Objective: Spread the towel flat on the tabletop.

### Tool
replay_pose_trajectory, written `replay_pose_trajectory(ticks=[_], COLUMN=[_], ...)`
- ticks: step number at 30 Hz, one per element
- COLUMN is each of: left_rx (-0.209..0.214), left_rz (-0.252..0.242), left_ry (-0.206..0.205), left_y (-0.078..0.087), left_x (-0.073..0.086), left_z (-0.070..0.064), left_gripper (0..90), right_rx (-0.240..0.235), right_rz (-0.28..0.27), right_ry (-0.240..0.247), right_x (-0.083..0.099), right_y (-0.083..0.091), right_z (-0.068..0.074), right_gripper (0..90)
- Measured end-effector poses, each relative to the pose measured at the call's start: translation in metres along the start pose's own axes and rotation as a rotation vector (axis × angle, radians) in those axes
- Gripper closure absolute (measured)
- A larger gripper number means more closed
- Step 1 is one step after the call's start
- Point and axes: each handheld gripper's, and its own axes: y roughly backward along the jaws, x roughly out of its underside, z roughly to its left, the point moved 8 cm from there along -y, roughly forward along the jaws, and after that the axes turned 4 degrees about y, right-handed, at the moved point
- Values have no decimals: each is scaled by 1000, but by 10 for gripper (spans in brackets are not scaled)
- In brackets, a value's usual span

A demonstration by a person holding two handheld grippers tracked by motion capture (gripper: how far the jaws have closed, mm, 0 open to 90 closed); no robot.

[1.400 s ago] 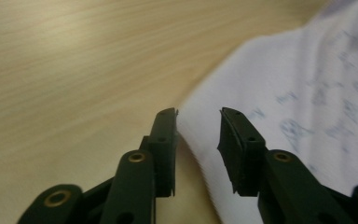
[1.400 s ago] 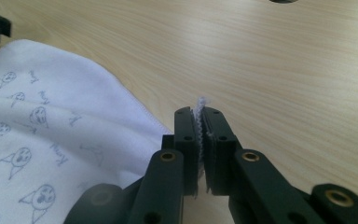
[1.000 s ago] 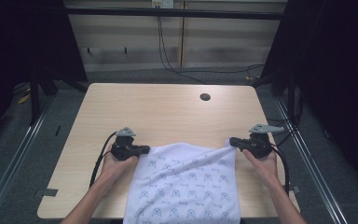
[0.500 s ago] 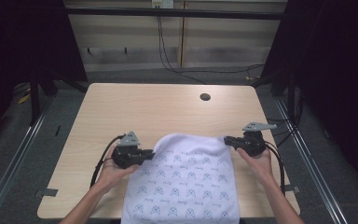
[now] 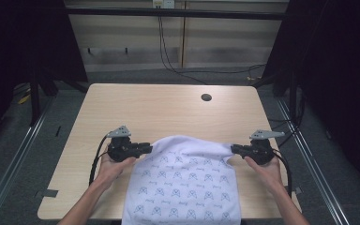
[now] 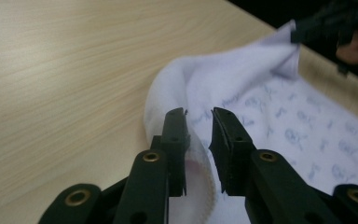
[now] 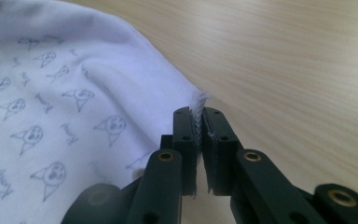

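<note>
While the white printed cloth (image 5: 185, 180) lies on the near half of the table (image 5: 136, 110), draping over the near edge toward the person, its far folded edge runs left to right between the two tools, and that span is what the coming move turns on.

Right gripper (image 5: 235, 149): jaws pinched nearly together on the cloth's far right corner; in the right gripper view (image 7: 198, 122) the stitched hem stands up between the pads, so the grip looks firm.

Left gripper (image 5: 148, 148): at the far left corner, touching or just beside the fold. In the left gripper view (image 6: 198, 122) the jaws stand parted by a clear gap, with the hem lying under and between them. Probably released rather than gripping, though the view is too close to be certain that nothing is caught lower down.

Pose: both forearms enter from the near edge, hands low, grippers pointing inward at each other along the fold. Each hand is nearest its own corner.

Judgement: left jaws need to close on the hem before any pull or lift.
</note>
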Motion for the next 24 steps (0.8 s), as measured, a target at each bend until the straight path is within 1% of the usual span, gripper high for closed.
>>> replay_pose_trajectory(ticks=[1, 2, 3, 5, 6, 7, 8, 9, 10, 11, 12, 13, 14, 15, 16, 17, 18, 19, 20, 21, 22, 23, 24], left_rx=[-21, -38, -45, -61, -64, -75, -88, -99, -114, -108, -79, -38, -44, -28, 5, -1, -19, -24, -58, -63, -69, -80, -85], left_rz=[-5, -12, -23, -34, -43, -48, -50, -33, -5, 27, 49, 78, 112, 151, 171, 199, 210, 217, 217, 211, 209, 208, 207], left_ry=[11, 28, 44, 72, 88, 95, 111, 116, 104, 94, 102, 76, 35, -5, -21, -65, -96, -115, -145, -144, -135, -136, -137], left_y=[-2, -4, -6, -12, -14, -17, -20, -24, -29, -33, -36, -38, -39, -41, -42, -43, -44, -45, -46, -48, -50, -51, -52], left_x=[-2, -4, -5, -9, -11, -12, -13, -11, -8, -4, 0, 5, 9, 15, 18, 23, 27, 30, 31, 30, 29, 28, 27], left_z=[5, 8, 12, 19, 22, 26, 29, 32, 33, 32, 28, 21, 15, 5, -2, -8, -14, -18, -19, -20, -19, -19, -17], left_gripper=[746, 726, 708, 745, 739, 733, 727, 714, 684, 677, 682, 732, 770, 795, 803, 801, 786, 759, 728, 704, 651, 633, 633], right_rx=[2, 0, 0, -5, -3, -4, -3, -3, -4, -5, -6, -4, -3, -5, -5, -4, -5, -5, -4, -6, -5, -4, -5], right_rz=[7, 11, 11, 11, 11, 9, 6, 4, 1, -2, -5, -8, -10, -12, -10, -9, -9, -10, -12, -12, -10, -8, -10], right_ry=[5, 0, 1, -5, -10, -10, -10, -5, -6, -10, -10, -6, -6, -8, -6, -7, -9, -8, -5, -4, -4, -8, -11], right_x=[3, 6, 8, 11, 11, 11, 11, 11, 10, 9, 9, 9, 8, 8, 8, 8, 8, 8, 8, 8, 8, 7, 7], right_y=[1, 2, 3, 3, 3, 2, 2, 3, 3, 3, 4, 4, 5, 5, 5, 5, 5, 5, 5, 5, 4, 4, 4], right_z=[1, 2, 1, 0, 0, 0, 0, 0, 0, -1, -1, -1, -2, -2, -2, -2, -2, -2, -1, -1, -1, -1, -1], right_gripper=[845, 846, 846, 848, 847, 846, 843, 842, 842, 842, 840, 838, 838, 838, 838, 838, 838, 838, 838, 836, 836, 835, 835])
